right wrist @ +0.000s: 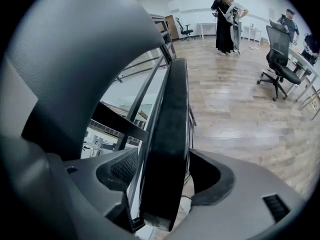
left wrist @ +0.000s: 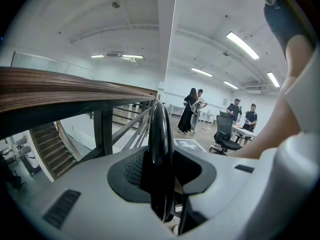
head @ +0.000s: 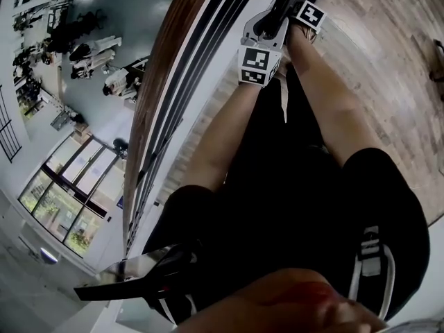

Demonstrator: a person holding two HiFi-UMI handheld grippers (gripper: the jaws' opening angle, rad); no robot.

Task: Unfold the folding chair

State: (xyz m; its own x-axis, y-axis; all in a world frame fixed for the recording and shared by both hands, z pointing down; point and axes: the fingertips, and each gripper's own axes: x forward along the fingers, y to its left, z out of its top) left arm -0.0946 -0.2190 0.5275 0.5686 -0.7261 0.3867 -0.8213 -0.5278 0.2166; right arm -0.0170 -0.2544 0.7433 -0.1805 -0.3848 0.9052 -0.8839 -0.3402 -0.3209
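Left gripper view: the left tool point(left wrist: 162, 173) is clamped on a thin, glossy black edge, which I take for the folding chair point(left wrist: 161, 144) seen side-on. Its two jaws press on either side of that edge. A wooden handrail point(left wrist: 65, 86) on dark posts runs off to the left, and an office chair point(left wrist: 225, 134) stands far back in a bright, open room.

Right gripper view: the right tool point(right wrist: 165, 176) has its jaws wide apart. A flat black panel of the same chair stands between them. Daylight shows between the panel and the left pad, so nothing is gripped here. The wood floor point(right wrist: 240, 109) spreads out to the right.

Head view: looking steeply down, both bare arms reach to the top of the picture, where the two tools sit close together beside the handrail. A dark shape just above them is probably the chair, mostly out of frame.

Progress, as a judgement: the chair appears folded flat and held upright near the handrail. One grip is set, the other is not yet closed, and all of the unfolding remains.
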